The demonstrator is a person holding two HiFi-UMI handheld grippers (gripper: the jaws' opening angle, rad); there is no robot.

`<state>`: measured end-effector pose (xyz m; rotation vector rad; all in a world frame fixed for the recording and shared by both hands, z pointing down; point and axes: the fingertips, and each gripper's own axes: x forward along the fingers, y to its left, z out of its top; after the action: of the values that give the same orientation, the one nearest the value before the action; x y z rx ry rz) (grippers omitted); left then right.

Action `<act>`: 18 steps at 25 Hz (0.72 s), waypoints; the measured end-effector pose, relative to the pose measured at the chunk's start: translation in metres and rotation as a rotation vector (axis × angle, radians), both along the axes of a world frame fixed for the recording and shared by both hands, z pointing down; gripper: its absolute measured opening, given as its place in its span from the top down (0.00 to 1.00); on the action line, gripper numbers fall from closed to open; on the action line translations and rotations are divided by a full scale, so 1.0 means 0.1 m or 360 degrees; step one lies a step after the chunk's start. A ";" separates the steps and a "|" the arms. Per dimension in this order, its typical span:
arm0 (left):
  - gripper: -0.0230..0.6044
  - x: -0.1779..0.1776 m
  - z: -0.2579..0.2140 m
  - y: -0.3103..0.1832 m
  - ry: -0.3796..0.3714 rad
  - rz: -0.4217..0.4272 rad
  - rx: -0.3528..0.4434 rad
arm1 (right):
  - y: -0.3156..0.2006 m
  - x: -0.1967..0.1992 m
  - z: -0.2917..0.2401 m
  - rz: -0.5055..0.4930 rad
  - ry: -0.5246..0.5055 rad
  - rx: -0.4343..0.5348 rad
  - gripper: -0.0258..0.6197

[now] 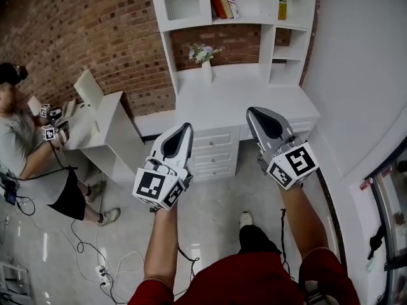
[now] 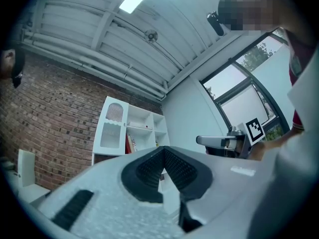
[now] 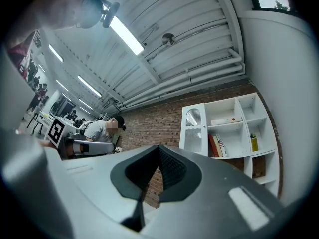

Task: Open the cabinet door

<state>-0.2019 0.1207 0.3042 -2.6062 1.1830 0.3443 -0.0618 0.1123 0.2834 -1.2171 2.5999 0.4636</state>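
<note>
The white cabinet door (image 1: 182, 2) with a slotted arch panel is closed at the upper left of the white shelf unit (image 1: 245, 94) on the brick wall. It also appears as the door (image 2: 112, 128) in the left gripper view and the door (image 3: 193, 128) in the right gripper view. My left gripper (image 1: 187, 127) is shut with nothing in it and points toward the unit, well short of it. My right gripper (image 1: 252, 112) is beside it, jaws together and empty. The left gripper (image 2: 163, 153) and the right gripper (image 3: 159, 149) each aim slightly upward.
Red books (image 1: 220, 0) and a yellow bottle (image 1: 282, 8) sit on open shelves. A vase of flowers (image 1: 205, 61) stands on the counter above the drawers (image 1: 216, 151). A person (image 1: 28, 145) works at a white desk (image 1: 105, 129) on the left. Cables (image 1: 95, 253) lie on the floor.
</note>
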 end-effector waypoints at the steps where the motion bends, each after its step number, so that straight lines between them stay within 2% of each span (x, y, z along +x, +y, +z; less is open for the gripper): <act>1: 0.96 0.04 0.00 -0.10 -0.0002 -0.0002 -0.0001 | -0.11 0.04 0.00 -0.0008 -0.0003 0.0004 0.94; 9: 0.96 0.43 -0.07 -1.24 -0.0053 -0.0071 0.0001 | -1.31 0.47 0.00 -0.0085 -0.0068 0.0039 0.94; 18: 0.96 0.99 -0.32 -2.72 -0.0040 -0.0160 0.0019 | -2.72 1.07 -0.24 -0.0175 -0.0041 0.0094 0.94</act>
<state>-0.1026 -0.1511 0.2718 -2.5220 1.2931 0.2964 0.0449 -0.1596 0.2598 -1.0487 2.5958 0.4962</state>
